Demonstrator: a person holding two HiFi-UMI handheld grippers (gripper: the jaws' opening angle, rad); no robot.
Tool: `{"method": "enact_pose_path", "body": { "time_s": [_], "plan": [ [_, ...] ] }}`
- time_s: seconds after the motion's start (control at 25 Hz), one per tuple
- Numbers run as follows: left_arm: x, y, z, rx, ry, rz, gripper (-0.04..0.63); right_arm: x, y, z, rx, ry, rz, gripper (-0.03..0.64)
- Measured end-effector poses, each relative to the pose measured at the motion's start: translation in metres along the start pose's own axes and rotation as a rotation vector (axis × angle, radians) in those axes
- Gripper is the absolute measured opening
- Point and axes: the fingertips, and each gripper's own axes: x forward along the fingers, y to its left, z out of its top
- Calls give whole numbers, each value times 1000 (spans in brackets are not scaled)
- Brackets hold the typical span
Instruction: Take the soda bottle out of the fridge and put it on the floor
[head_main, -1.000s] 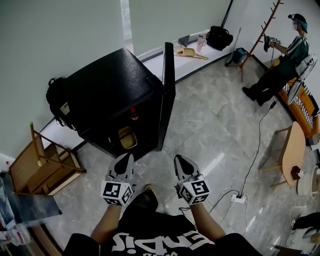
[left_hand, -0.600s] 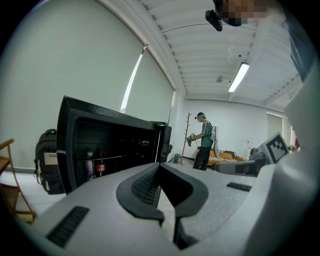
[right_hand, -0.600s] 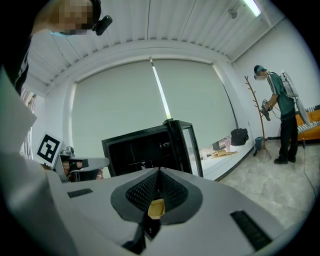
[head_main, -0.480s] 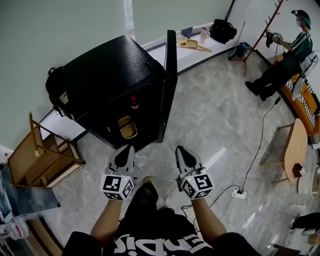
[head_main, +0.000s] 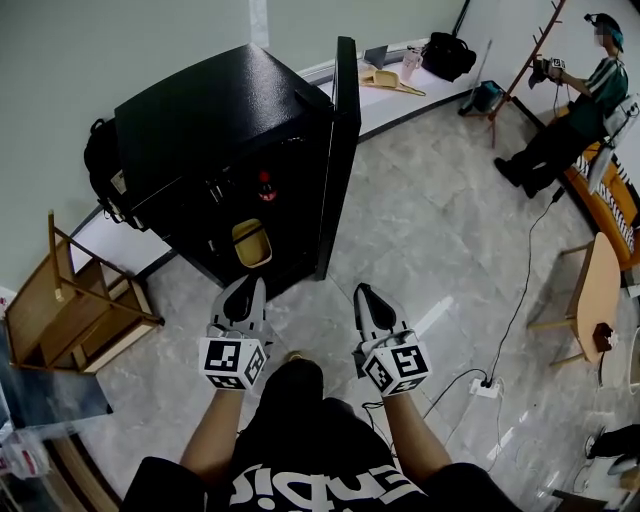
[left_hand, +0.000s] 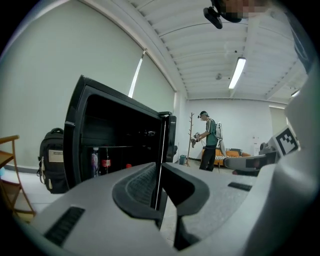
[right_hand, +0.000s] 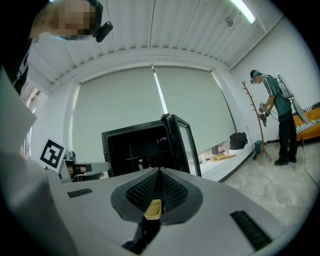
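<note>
A black fridge (head_main: 210, 120) stands on the floor with its door (head_main: 345, 150) swung open. Inside, on a shelf, is the soda bottle (head_main: 265, 184) with a red label; it also shows in the left gripper view (left_hand: 105, 165), beside a clear bottle (left_hand: 95, 162). My left gripper (head_main: 246, 287) and right gripper (head_main: 363, 293) hover side by side over the floor in front of the fridge, well short of it. Both point at the open fridge and are shut on nothing. The left gripper (left_hand: 160, 167) and right gripper (right_hand: 160, 171) show their jaws closed together.
A yellow container (head_main: 250, 243) sits low in the fridge. A backpack (head_main: 100, 170) leans at the fridge's left, and a tipped wooden chair (head_main: 80, 320) lies nearer. A person (head_main: 570, 110) sits far right by a coat rack (head_main: 530, 50). A power strip (head_main: 485, 388) and cable lie right.
Both grippers have sunk a little and stay shut and empty. The fridge now appears larger and nearer in the head view.
</note>
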Motion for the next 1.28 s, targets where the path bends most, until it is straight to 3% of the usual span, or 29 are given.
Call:
{"method": "enact_pose_path", "body": {
  "time_s": [0.08,0.28,0.36,0.72,1.28],
  "plan": [
    [0,0,-4,-5,-8,5,79,-2,1,-8,0,8,5,23],
    [5,5,-6,-3,-57,32,332,-4,-1,-17,5,13,6,23],
    [9,8,-11,-3,-54,49,393,-4,-2,-20,12,15,7,23],
    [61,35,-36,-46,-33,74,403,6,-6,-27,49,13,8,23],
    [203,108,-105,14,38,160,403,28,-32,-67,112,48,-11,23]
  ]
}}
